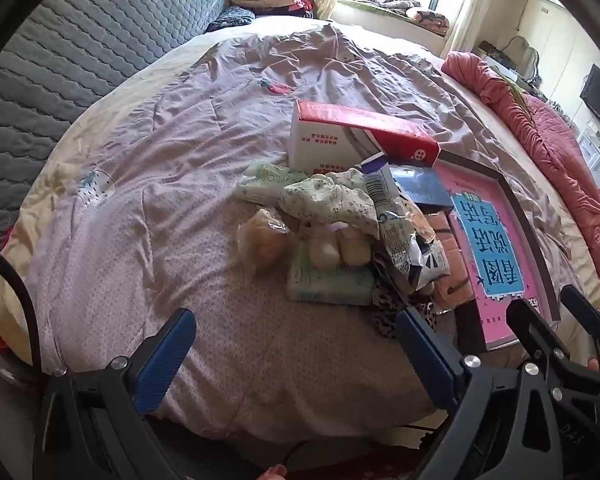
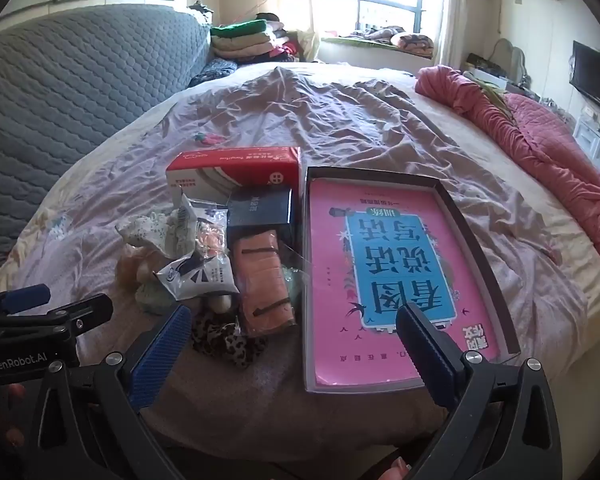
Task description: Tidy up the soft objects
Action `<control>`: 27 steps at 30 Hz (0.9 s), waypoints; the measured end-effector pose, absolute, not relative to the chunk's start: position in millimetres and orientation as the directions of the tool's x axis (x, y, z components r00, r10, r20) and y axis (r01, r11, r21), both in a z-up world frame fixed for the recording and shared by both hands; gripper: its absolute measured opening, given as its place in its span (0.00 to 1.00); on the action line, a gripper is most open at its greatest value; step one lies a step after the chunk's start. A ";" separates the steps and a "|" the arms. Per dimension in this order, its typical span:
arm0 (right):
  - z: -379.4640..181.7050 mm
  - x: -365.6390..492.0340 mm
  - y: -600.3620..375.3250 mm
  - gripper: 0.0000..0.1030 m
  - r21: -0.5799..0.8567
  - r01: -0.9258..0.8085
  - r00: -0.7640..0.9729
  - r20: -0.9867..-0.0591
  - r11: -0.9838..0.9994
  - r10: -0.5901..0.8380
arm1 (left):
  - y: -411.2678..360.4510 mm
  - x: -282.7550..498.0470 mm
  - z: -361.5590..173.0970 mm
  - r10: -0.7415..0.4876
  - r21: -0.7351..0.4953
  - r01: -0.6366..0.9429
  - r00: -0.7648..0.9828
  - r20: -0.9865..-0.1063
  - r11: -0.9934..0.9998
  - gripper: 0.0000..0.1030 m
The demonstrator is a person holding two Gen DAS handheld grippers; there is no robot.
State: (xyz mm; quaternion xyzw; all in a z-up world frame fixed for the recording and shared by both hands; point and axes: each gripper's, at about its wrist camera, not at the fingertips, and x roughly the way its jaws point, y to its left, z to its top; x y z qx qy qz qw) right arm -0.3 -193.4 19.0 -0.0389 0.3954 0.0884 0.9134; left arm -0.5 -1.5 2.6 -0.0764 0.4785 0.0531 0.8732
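Observation:
A pile of soft things lies on the bed: a floral cloth (image 1: 332, 196), cream baby socks (image 1: 336, 250), a green tissue pack (image 1: 328, 284), a crinkly white snack bag (image 1: 404, 232), a leopard-print cloth (image 2: 228, 344) and an orange wrapped pack (image 2: 264, 280). A shallow box holding a pink book (image 2: 384, 272) lies to the right of the pile. My left gripper (image 1: 296, 328) is open and empty, just short of the pile. My right gripper (image 2: 294, 322) is open and empty, over the gap between the pile and the box.
A red-and-white carton (image 1: 356, 136) and a dark blue box (image 2: 260, 208) stand behind the pile. A pink quilt (image 2: 540, 136) lies bunched at the right. A grey padded headboard (image 2: 80, 72) and stacked folded clothes (image 2: 244, 40) are at the far left.

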 end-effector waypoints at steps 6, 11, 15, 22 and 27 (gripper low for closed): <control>26.1 -4.0 -197.6 0.99 0.045 -0.187 0.679 -0.716 0.981 0.162 | -5.3 -6.8 6.8 -0.012 -0.112 -0.152 0.543 -0.840 0.982 0.98; 28.6 -6.2 -200.4 1.00 0.052 -0.179 0.688 -0.707 0.982 0.163 | -12.5 -6.8 9.5 -0.010 -0.105 -0.147 0.535 -0.845 0.984 0.98; 30.8 -6.8 -201.3 1.00 0.055 -0.176 0.694 -0.702 0.983 0.163 | -12.0 -7.0 9.9 -0.002 -0.098 -0.151 0.534 -0.846 0.984 0.98; 30.9 -6.7 -200.9 1.00 0.051 -0.174 0.694 -0.702 0.983 0.160 | -11.5 -7.9 9.5 0.001 -0.092 -0.148 0.532 -0.847 0.985 0.98; 31.1 -7.0 -201.2 1.00 0.051 -0.175 0.693 -0.703 0.983 0.159 | -12.7 -8.0 10.0 0.002 -0.090 -0.146 0.536 -0.844 0.985 0.98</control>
